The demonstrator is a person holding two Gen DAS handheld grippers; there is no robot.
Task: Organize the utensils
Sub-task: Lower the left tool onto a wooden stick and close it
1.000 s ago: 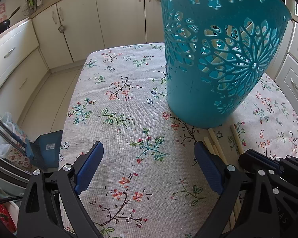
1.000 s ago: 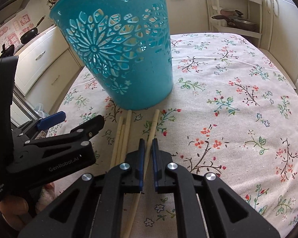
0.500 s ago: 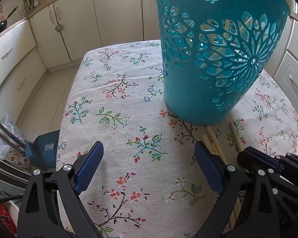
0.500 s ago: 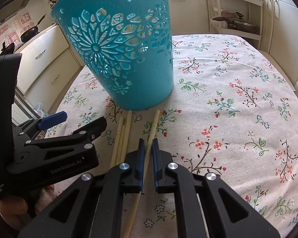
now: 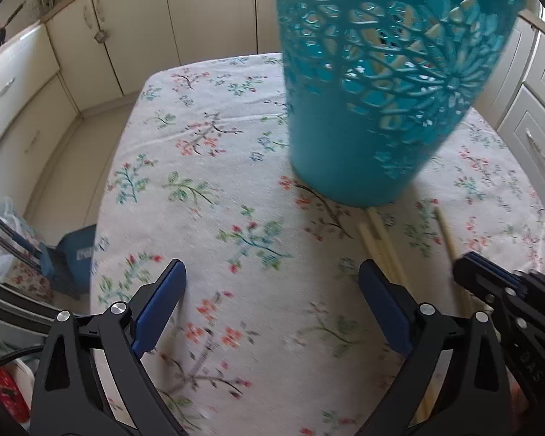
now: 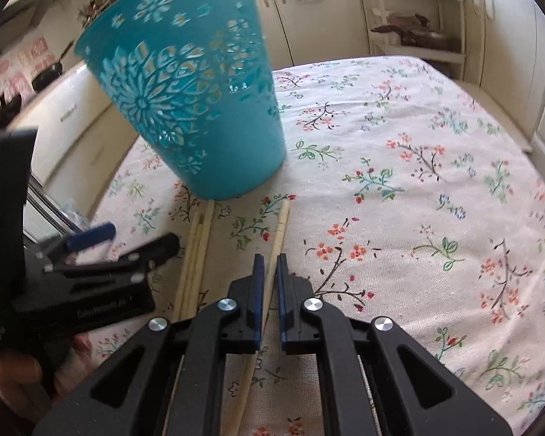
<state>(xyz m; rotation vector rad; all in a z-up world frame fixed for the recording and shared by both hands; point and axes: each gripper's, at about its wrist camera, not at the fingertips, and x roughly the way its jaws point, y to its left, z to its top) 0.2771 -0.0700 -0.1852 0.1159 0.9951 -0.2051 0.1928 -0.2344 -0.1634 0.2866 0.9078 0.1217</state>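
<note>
Cream kitchen cabinets ring a table [image 6: 454, 167] under a floral cloth. On it, one chopstick [image 6: 278, 239] lies apart from the others, its far tip near the foot of the teal basket [image 6: 200, 109], and the right gripper [image 6: 268, 276] is pinched on its middle. Three more chopsticks [image 6: 196, 254] lie bunched just to its left, toward the table's near edge. The left gripper [image 5: 272, 309] hovers spread wide over bare cloth, holding nothing. To do this well, I would lift the stick level first, then tip it upright over the basket's rim without nudging the bunch.
</note>
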